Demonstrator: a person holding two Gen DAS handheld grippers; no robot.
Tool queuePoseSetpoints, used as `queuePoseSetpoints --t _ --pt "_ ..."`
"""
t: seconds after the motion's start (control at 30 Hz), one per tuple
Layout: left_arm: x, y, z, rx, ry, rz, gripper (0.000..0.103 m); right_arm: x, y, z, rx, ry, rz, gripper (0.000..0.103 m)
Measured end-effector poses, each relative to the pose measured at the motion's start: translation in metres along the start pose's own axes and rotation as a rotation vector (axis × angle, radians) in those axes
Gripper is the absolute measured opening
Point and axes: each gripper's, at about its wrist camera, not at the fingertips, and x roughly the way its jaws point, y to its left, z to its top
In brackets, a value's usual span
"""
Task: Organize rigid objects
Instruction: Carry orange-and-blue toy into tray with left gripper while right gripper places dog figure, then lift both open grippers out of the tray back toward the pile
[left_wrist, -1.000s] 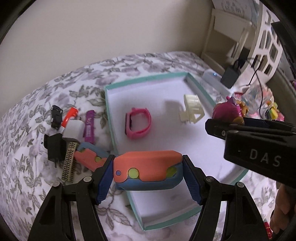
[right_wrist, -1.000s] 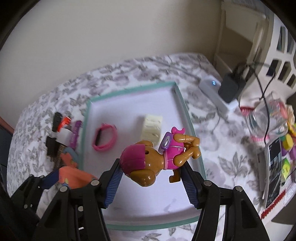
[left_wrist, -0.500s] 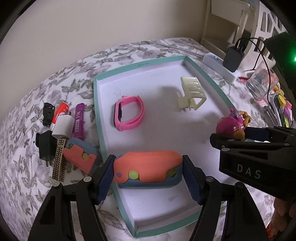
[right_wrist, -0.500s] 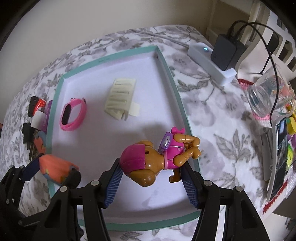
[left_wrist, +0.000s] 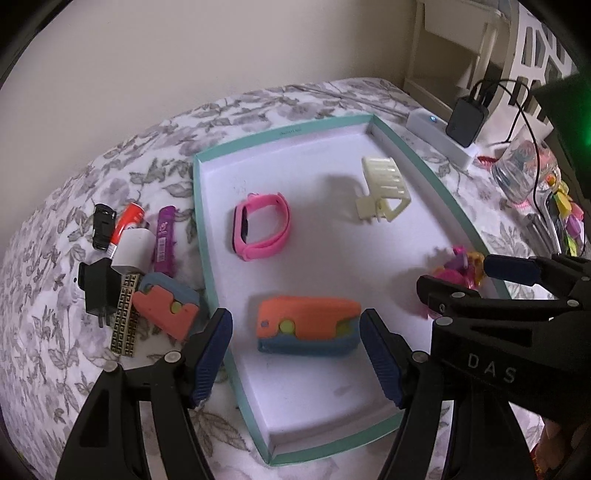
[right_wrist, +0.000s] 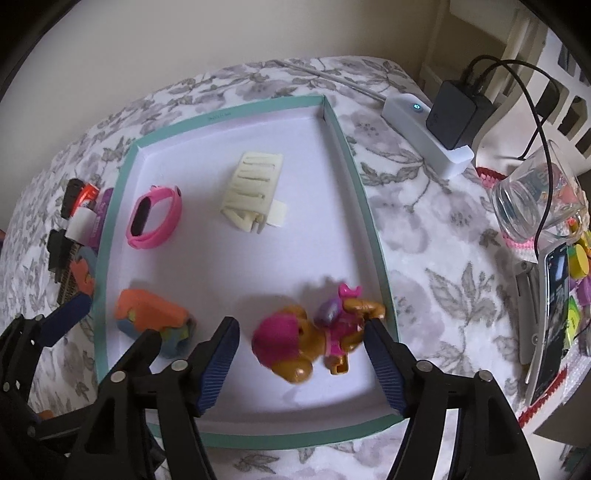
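Left wrist view: the left gripper (left_wrist: 295, 349) stands released over the near end of the teal-rimmed tray (left_wrist: 199, 236), its pads clear on both sides of the orange-and-blue case (left_wrist: 308, 328), which lies flat on the tray floor. A pink watch band (left_wrist: 261, 227) and a cream hair claw (left_wrist: 384, 188) lie farther in, well apart from each other. Outside the tray's left wall, on the flowered bedspread (left_wrist: 55, 325), sits a tight cluster still to be sorted: a second orange-and-blue case (left_wrist: 166, 304), a gold patterned bar (left_wrist: 125, 317), a black plug (left_wrist: 96, 286), a purple tube (left_wrist: 164, 240) and more. Risk here: the left pad hangs over the tray wall, so a careless lift or sideways swing could catch the rim and shift the whole light tray. Right wrist view: the right gripper (right_wrist: 301, 363) has its jaws opening, with the toy dog figure (right_wrist: 310, 336) between them; the figure lies on its side on the tray floor close to the right wall, slightly blurred, so it may not be settled. The right pad appears to be just at the figure's paw; pulling away at an angle could drag it or tip it against the wall. The two grippers also sit close together, so a hurried withdrawal could knock them together. Cables, a glass (right_wrist: 532, 199) and a phone (right_wrist: 552, 317) crowd the right side.
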Motion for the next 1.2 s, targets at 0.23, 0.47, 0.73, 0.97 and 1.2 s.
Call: queuePoseSetpoints --t 0.23,0.47,0.73,0.97,1.2 --pt "-0.006 0.012 0.002 -0.043 -0.030 -0.008 0.079 -0.008 -0.007 0.005 0.036 -0.036 0.056 0.080" --pt "-0.016 0.043 0.003 -0.113 -0.066 0.027 0.092 -0.001 -0.017 0.014 0.116 -0.078 0.104 0.081" --pt "-0.028 0.093 0.010 -0.247 -0.116 0.116 0.092 0.000 -0.016 0.027 0.125 -0.133 0.153 0.103" --pt "-0.026 0.117 0.014 -0.343 -0.119 0.147 0.099 -0.005 -0.002 0.036 0.049 -0.180 0.134 0.103" --pt "-0.039 0.166 0.007 -0.494 -0.151 0.200 0.103 -0.026 0.025 0.046 -0.019 -0.285 0.210 0.103"
